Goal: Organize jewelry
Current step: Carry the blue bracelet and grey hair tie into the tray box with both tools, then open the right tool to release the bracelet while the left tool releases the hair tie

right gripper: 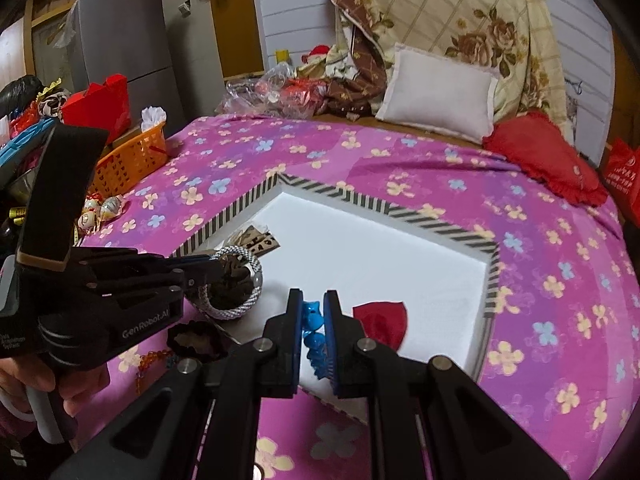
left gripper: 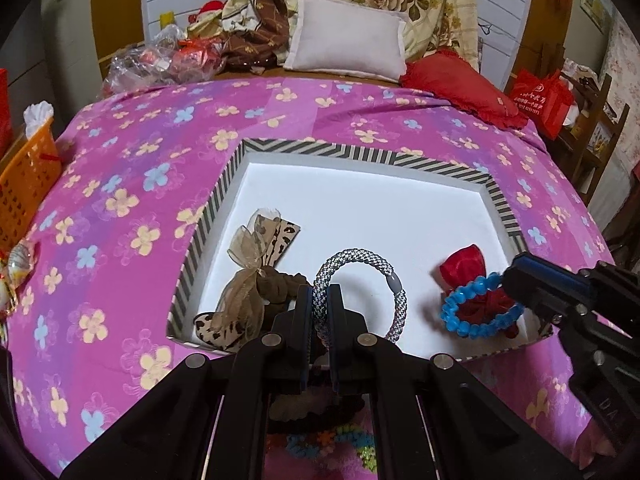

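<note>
Left wrist view: left gripper (left gripper: 320,300) clenched on braided silver rope bracelet (left gripper: 360,280), a stiff ring w/ grey clasp, held over white tray (left gripper: 360,152) w/ striped rim. Sheer tan bow (left gripper: 244,280) just left of it; blue beaded bracelet (left gripper: 476,312) to the right.

Right wrist view: right gripper (right gripper: 312,316) grasps the knobbly blue beads; red fabric bow (right gripper: 380,320) just right.

We see a home bedroom: bed (left gripper: 168,168) under floral sheet, pillow (left gripper: 346,42), folded quilt (right gripper: 452,12), fridge (right gripper: 120,40) by the wall.
</note>
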The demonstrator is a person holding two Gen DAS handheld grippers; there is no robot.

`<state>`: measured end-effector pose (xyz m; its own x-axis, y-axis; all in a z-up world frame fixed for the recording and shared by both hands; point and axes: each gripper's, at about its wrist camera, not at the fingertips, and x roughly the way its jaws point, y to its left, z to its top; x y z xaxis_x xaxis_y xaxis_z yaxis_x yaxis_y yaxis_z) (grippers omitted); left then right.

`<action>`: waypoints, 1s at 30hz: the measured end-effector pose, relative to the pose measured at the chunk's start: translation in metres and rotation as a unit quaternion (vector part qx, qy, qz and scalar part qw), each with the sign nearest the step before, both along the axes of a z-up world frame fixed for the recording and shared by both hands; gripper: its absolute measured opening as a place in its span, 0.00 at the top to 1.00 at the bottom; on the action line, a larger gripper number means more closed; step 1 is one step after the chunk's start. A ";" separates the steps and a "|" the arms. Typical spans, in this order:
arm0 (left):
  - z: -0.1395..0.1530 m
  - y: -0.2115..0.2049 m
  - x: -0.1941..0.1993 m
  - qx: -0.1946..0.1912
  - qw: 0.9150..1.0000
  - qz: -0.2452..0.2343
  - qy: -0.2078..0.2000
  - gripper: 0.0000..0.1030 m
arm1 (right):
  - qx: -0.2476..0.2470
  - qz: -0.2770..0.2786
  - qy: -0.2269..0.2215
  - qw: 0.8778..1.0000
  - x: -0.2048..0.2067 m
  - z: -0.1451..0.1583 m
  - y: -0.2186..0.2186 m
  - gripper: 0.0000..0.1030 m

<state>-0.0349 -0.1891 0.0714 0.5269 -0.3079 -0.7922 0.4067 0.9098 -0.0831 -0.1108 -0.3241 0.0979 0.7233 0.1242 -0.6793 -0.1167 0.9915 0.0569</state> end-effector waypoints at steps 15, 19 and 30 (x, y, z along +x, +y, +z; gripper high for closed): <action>-0.037 -0.018 0.021 0.033 0.999 0.002 0.028 1.00 | 0.029 -0.041 0.044 0.998 0.027 -0.047 -0.032 0.91; -0.038 -0.020 0.019 0.038 0.999 0.003 0.017 1.00 | 0.032 -0.043 0.047 0.997 0.022 -0.048 -0.030 0.84; -0.030 -0.016 0.014 0.024 1.000 0.008 0.016 0.72 | 0.023 -0.053 0.039 0.998 -0.001 -0.042 -0.024 0.50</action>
